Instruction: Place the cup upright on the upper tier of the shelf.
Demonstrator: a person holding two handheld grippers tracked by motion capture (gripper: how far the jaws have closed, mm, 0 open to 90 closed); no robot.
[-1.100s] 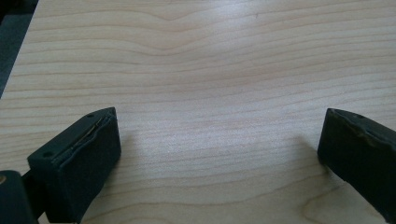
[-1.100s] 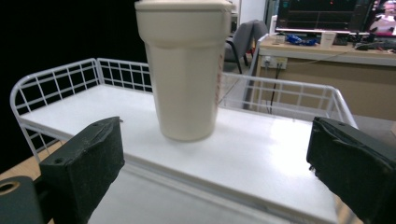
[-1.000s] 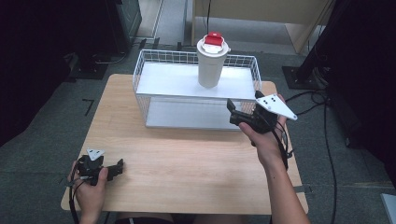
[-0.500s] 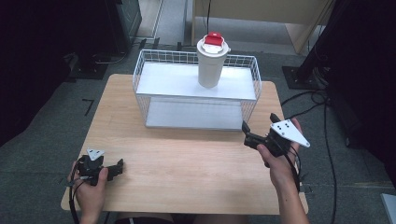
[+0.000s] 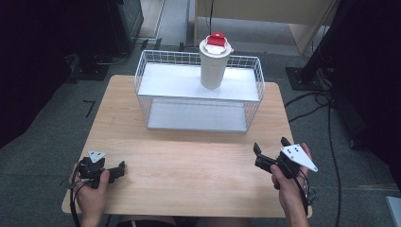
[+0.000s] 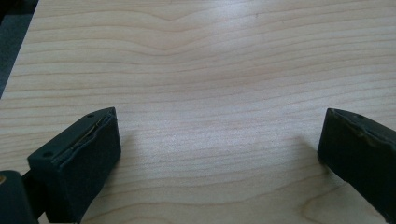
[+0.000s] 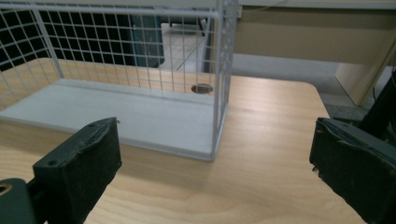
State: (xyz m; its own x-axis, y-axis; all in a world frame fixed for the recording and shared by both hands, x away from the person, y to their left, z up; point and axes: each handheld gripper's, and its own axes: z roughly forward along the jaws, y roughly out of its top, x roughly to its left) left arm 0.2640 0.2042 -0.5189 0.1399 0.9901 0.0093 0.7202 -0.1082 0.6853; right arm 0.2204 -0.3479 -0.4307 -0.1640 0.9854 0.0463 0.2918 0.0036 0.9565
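Both grippers low over the wooden table point(image 5: 189, 156) — left gripper point(image 5: 119, 169) near-left, right gripper point(image 5: 270, 150) near-right, jaws apart, empty. White cup point(image 5: 213, 64) with red lid stands on the wire rack point(image 5: 198, 90) at far centre.

White cup point(image 5: 213, 68) with red lid point(image 5: 216, 39), white wire rack point(image 5: 198, 89).

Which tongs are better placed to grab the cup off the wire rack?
Right, probably. The right tongs are open, point toward the wire rack and sit nearer the cup. The left tongs rest over bare table.

Pale matt wood-grain table point(image 6: 210, 56), white wire-mesh rack point(image 5: 153, 71), smooth white plastic cup point(image 5: 213, 66), red lid point(image 5: 217, 39).
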